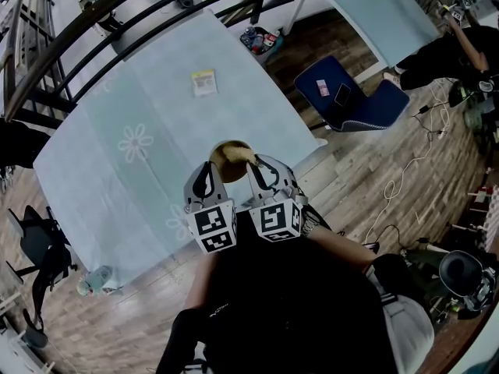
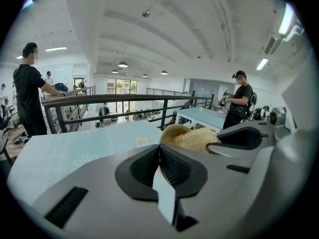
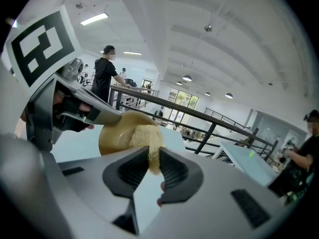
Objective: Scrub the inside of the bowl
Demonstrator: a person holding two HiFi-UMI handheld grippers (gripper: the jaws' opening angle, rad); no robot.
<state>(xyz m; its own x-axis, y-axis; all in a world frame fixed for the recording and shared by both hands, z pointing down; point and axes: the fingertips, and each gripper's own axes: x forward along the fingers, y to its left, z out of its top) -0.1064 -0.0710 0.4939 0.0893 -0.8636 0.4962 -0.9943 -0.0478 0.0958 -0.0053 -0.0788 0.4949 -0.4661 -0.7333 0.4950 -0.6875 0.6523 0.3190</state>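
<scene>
Right gripper view: fibrous scrubber [image 3: 146, 137], round bowl [image 3: 113, 136]

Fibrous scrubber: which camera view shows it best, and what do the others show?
Right gripper view: the fibrous scrubber sits clamped between the right gripper's jaws, pressed into the bowl. Left gripper view shows part of it inside the bowl; head view barely shows it.

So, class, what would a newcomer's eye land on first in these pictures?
The tan bowl, held by its rim in the left gripper over the pale blue table. Next, the straw-coloured scrubber clamped in the right gripper, pressed into the bowl.
</scene>
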